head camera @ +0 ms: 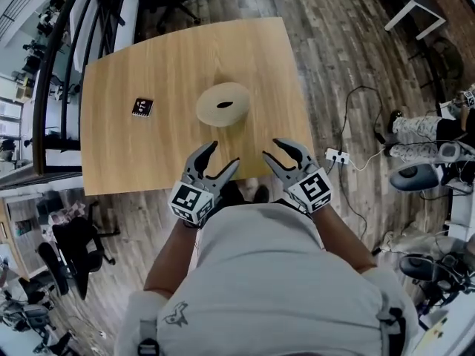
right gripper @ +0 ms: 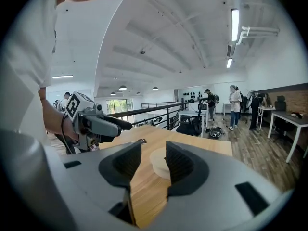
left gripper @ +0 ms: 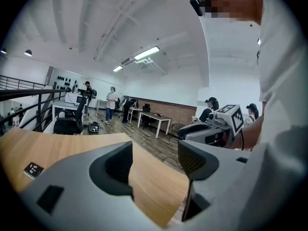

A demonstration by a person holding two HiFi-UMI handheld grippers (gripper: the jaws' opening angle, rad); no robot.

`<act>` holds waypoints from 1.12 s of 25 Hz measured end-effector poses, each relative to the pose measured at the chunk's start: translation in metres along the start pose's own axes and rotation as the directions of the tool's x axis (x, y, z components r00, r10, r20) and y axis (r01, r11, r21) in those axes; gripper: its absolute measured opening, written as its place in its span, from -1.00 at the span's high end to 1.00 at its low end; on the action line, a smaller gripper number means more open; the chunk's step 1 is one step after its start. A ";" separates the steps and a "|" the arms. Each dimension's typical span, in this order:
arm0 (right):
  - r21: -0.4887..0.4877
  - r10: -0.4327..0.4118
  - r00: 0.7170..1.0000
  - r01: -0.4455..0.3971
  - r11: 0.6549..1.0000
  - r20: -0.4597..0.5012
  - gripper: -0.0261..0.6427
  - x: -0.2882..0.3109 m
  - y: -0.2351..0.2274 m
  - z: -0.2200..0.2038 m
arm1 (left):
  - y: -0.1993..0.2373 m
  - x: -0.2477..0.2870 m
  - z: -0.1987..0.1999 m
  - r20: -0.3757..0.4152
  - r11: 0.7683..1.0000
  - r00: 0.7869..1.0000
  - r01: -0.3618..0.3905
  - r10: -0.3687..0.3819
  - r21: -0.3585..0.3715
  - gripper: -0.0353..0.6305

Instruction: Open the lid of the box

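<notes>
I'd call this an open-plan office loft: past the jaws I see white desks (right gripper: 291, 118), a black railing (right gripper: 167, 110), ceiling strip lights (right gripper: 235, 25) and people (right gripper: 235, 105) standing on wood flooring (right gripper: 260, 143).

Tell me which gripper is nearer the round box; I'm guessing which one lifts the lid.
Left. The left gripper is just short of the round box, on the person's side; the right gripper is farther off, toward the box's right.
</notes>
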State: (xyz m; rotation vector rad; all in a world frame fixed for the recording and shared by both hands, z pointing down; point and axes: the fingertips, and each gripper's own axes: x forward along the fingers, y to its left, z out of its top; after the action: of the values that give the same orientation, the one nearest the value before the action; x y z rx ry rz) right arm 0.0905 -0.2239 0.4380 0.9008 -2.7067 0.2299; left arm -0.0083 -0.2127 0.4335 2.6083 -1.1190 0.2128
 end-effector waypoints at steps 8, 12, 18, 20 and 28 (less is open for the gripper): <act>0.061 -0.012 0.996 0.017 0.998 -0.092 0.43 0.066 -0.024 -0.022 | 0.074 0.012 -0.015 -0.063 1.000 0.998 0.016 -0.017 -0.020 0.04; 0.073 -0.004 0.992 0.013 0.997 -0.123 0.44 0.103 -0.032 -0.025 | 0.119 0.016 -0.026 -0.098 1.000 0.995 -0.001 0.000 -0.009 0.04; 0.047 -0.006 0.979 0.016 0.999 -0.203 0.44 0.154 -0.031 -0.046 | 0.163 0.018 -0.067 -0.195 0.999 0.980 0.042 -0.043 -0.009 0.04; 0.060 -0.007 0.968 0.023 0.998 -0.249 0.45 0.162 -0.048 -0.066 | 0.171 0.035 -0.084 -0.248 0.998 0.967 0.057 -0.061 -0.025 0.04; -0.103 -0.021 0.918 -0.022 0.994 -0.397 0.45 0.213 -0.121 -0.115 | 0.225 0.109 -0.131 -0.377 0.995 0.922 0.096 -0.087 0.004 0.00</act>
State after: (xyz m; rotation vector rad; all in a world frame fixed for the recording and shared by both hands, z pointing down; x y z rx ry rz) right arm 0.0250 -0.4118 0.6206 0.7304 -2.3177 0.2384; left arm -0.0995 -0.3921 0.6320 2.4836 -0.8608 0.6773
